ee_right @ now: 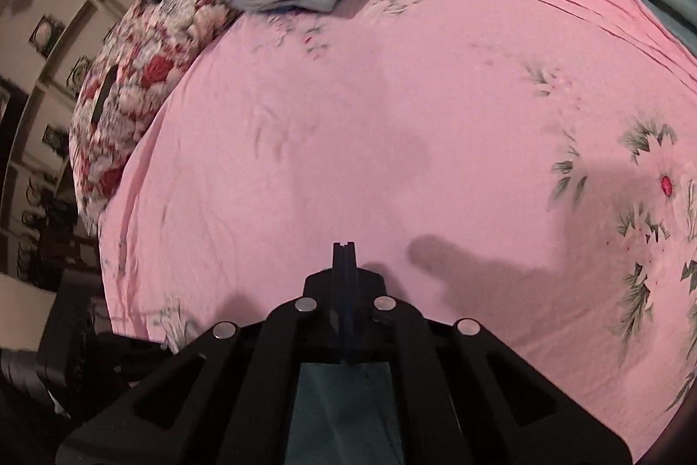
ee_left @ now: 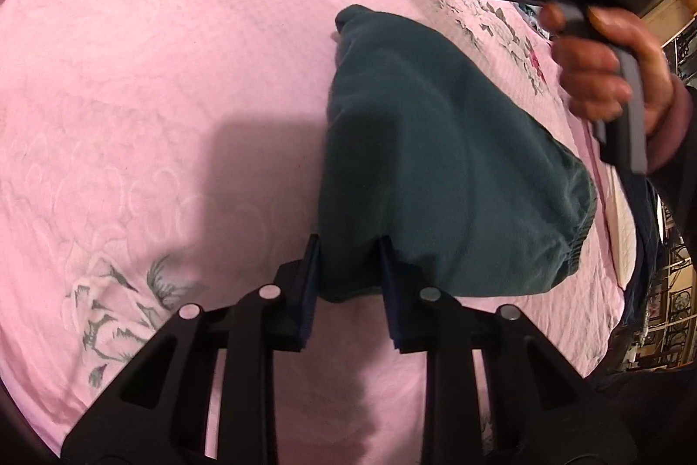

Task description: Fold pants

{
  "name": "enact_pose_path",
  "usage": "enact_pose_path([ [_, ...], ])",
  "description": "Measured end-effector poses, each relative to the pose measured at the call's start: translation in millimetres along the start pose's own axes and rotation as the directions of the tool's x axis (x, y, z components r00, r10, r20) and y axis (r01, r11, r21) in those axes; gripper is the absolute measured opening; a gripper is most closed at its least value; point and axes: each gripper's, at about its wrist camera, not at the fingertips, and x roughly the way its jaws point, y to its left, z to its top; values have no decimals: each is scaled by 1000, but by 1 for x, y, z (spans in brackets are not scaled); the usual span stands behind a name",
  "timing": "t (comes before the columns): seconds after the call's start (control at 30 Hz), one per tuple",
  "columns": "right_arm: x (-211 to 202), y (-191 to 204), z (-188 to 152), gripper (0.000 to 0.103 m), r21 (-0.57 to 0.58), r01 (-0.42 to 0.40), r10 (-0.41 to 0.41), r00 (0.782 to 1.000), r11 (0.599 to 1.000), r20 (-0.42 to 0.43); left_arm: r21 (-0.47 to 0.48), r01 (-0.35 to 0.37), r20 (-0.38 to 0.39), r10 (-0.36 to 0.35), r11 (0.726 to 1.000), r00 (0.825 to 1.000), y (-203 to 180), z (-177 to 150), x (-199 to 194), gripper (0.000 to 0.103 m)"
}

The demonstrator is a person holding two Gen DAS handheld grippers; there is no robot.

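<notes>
Black left gripper (ee_left: 348, 269) had its fingers clamped on the near corner of the dark teal fleece pants (ee_left: 435, 168), lying bunched on the pink floral bedspread (ee_left: 174, 72). Soft and light, they likely needed edge or waistband grips. Right gripper (ee_right: 344, 251) was fully closed, apparently empty. No containers showed.

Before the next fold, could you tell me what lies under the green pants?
The pink bedspread shows all around the green pants. The part beneath them is covered, so anything there cannot be seen.
</notes>
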Motion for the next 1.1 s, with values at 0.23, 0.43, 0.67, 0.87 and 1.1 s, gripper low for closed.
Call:
enact_pose_path([
  [0.23,-23,24,-7,3,-29,-194,194,981,981,13,16,-31,-11,31,999,999,-9,-6,-1,26],
  [0.43,17,24,-30,0,-92,-65,51,989,994,-139,23,-33,-22,34,999,999,-6,-3,-2,26],
  [0.67,-23,0,-46,9,93,60,-69,992,994,103,73,-57,-27,59,996,998,-11,0,4,26],
  [0.87,-82,15,-95,16,109,-138,116,975,984,192,89,-57,-30,60,994,998,-13,1,5,26],
  [1.1,-84,-54,-189,30,341,-30,-47,976,939,214,108,-62,-32,66,992,997,-14,1,7,27],
])
